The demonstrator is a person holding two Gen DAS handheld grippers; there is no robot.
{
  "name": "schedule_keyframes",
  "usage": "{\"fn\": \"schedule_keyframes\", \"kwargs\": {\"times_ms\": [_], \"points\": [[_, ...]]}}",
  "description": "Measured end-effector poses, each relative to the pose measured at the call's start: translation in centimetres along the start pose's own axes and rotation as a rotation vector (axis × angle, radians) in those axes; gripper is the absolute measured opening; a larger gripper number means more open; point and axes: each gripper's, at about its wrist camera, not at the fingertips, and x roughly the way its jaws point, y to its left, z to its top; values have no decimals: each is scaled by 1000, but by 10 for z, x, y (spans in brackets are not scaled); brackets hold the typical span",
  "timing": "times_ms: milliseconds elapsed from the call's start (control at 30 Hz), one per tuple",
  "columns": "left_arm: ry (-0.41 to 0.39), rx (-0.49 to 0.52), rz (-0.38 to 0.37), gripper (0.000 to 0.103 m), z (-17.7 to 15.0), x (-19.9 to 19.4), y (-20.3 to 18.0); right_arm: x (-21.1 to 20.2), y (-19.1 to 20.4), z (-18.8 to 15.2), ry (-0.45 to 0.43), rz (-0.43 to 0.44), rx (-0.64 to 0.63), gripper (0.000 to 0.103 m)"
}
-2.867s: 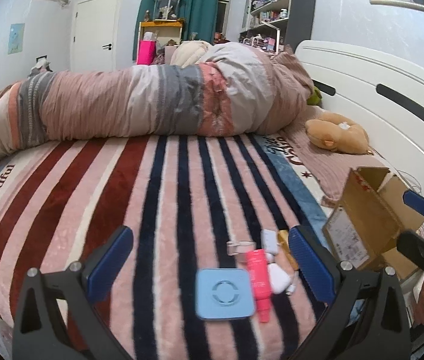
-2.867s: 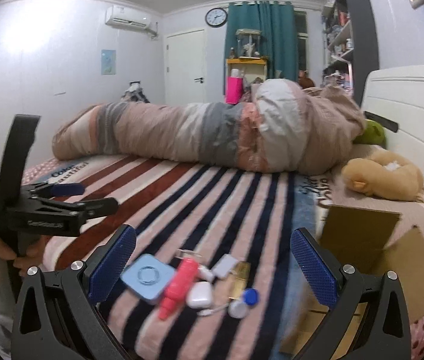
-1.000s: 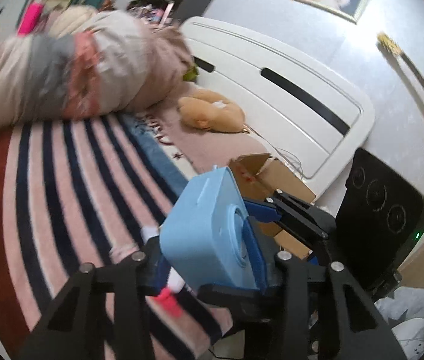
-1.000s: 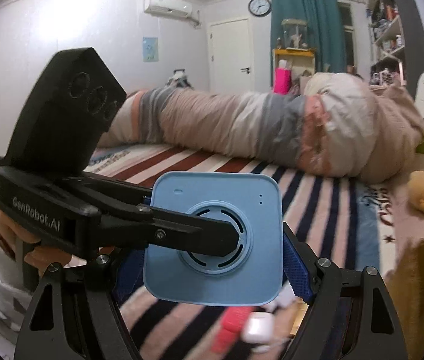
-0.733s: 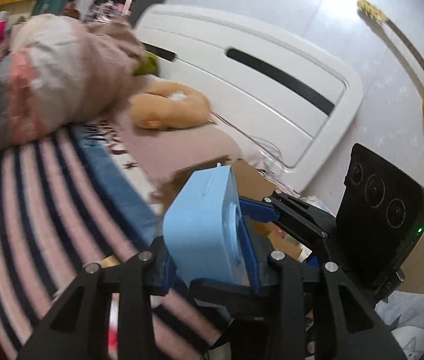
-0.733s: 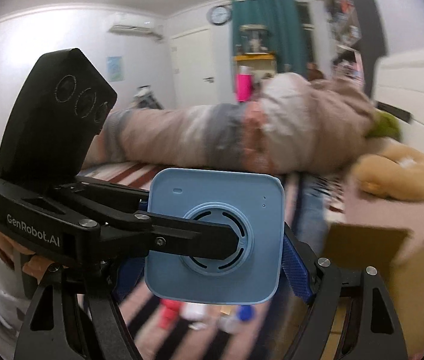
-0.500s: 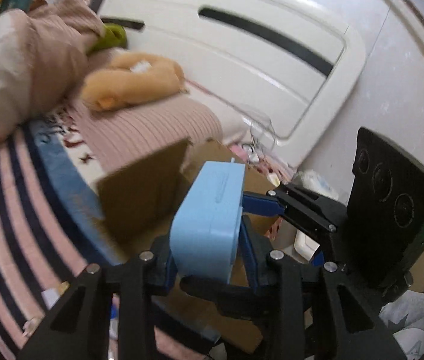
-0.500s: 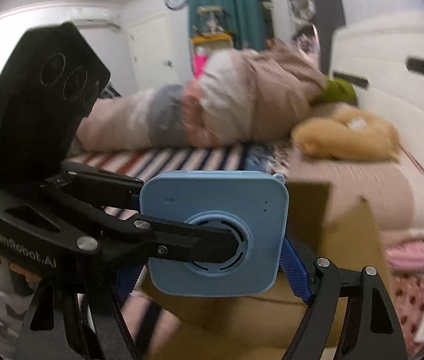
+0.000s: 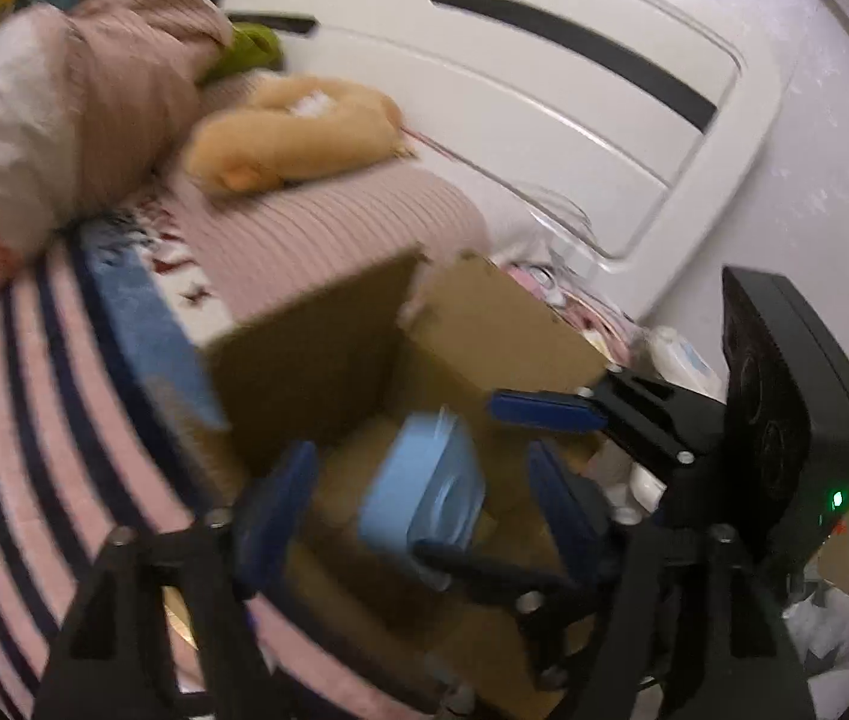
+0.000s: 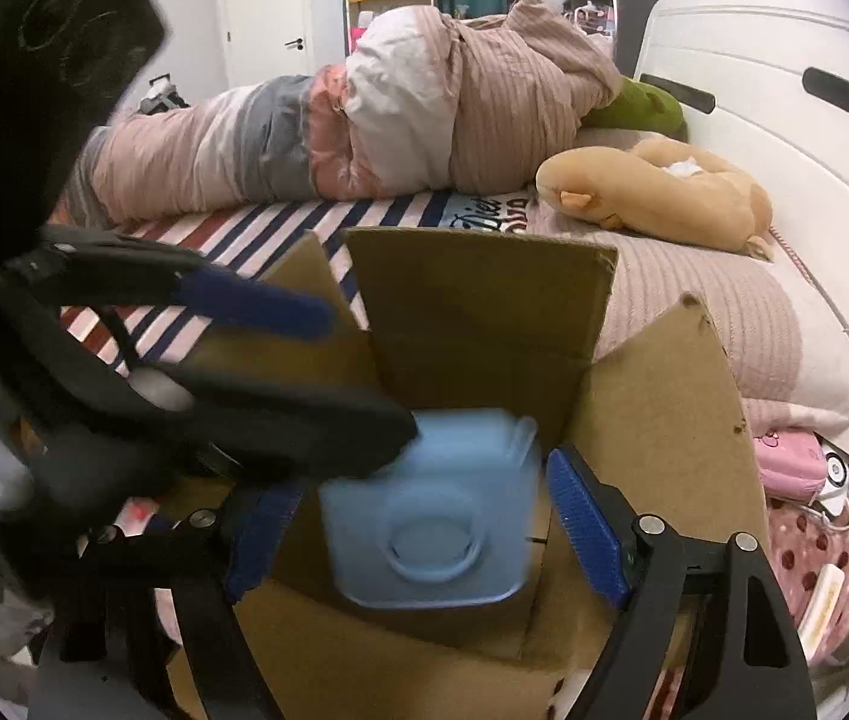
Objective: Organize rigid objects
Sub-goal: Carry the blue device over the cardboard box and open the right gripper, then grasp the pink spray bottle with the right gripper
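Falling or hanging, I cannot tell which, the light blue square plastic box with a round ring on its face (image 10: 430,525) looks blurry over the open brown cardboard box (image 10: 484,312) that sits on the striped blanket (image 9: 34,420). The left gripper (image 9: 418,498) has its blue pads wide apart, with the blue box between them but touching neither pad. The right gripper (image 10: 418,510) is spread open too, one pad on each side of the blue box. A tan plush toy (image 10: 658,192) lies near the white headboard (image 9: 544,90).
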Motion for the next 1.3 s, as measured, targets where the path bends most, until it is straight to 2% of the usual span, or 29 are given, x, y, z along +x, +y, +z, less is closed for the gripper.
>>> {"fn": "schedule_keyframes", "kwargs": {"times_ms": [100,167,333,433,567,700,767,900,967,1033,1167,1300], "points": [[-72,-39,27,72,-10,-38,15,-14,9,5,-43,0,3,81],[-113,-62,53,72,-19,-61,26,-24,18,10,-83,29,3,81],[-207,-150,212,73,-62,-123,69,-41,70,23,-167,185,-68,81],[-246,-222,306,73,-100,-151,99,-36,111,27,-160,291,-127,79],[-253,-324,403,73,-149,-167,137,-6,162,21,-73,339,-188,65],[-246,-426,428,73,-191,-167,168,46,190,0,72,374,-159,56],[-237,-461,425,73,-207,-164,179,73,197,-11,135,353,-141,49],[-224,-510,403,73,-230,-161,193,126,201,-28,255,322,-74,41],[-216,-516,401,73,-236,-158,197,141,205,-33,269,289,-78,35],[-212,-519,396,73,-241,-157,197,150,207,-31,272,297,-67,31],[-210,-519,381,73,-242,-155,199,172,216,-30,338,331,-32,27],[-205,-506,368,73,-242,-152,199,172,226,-26,313,297,-88,27]]}}
